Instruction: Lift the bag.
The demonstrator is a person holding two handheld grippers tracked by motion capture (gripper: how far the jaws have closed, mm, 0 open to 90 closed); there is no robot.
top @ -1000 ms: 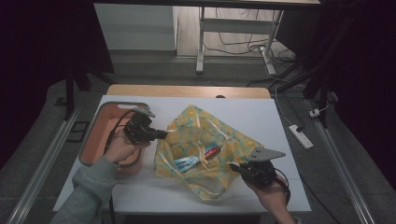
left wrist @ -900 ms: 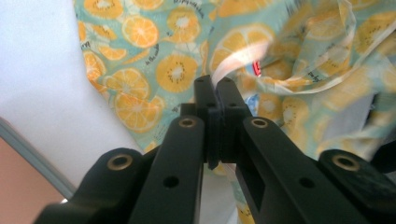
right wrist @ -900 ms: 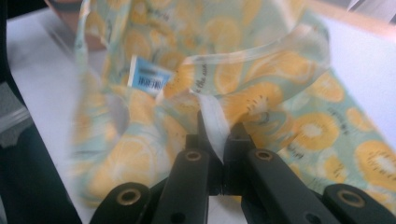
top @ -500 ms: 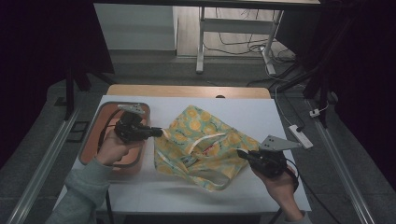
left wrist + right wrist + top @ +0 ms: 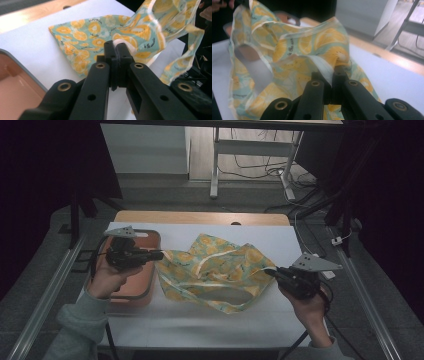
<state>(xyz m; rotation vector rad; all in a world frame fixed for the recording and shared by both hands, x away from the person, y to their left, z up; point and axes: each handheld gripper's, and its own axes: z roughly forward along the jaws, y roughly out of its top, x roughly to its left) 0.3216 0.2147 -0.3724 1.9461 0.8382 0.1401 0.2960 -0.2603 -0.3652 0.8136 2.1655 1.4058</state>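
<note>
A teal cloth bag printed with orange slices [image 5: 215,272] hangs stretched between my two grippers above the white table, its lower part still resting on the tabletop. My left gripper [image 5: 161,254] is shut on the bag's left edge; in the left gripper view the black jaws [image 5: 115,51] pinch the pale hem, with the bag [image 5: 140,32] billowing beyond. My right gripper [image 5: 268,271] is shut on the right edge; in the right gripper view its jaws [image 5: 331,72] clamp the white hem of the bag [image 5: 294,47], whose mouth gapes to the left.
A salmon-coloured tray with a grey rim [image 5: 150,287] lies at the table's left, under my left hand. The white table [image 5: 200,325] has bare room in front of the bag. A wooden strip [image 5: 200,217] runs along its far edge. A white power strip [image 5: 332,242] lies right.
Both grippers have risen and drawn apart, left one leftward over the tray, right one to the right. The bag has been lifted and spread wider between them.
</note>
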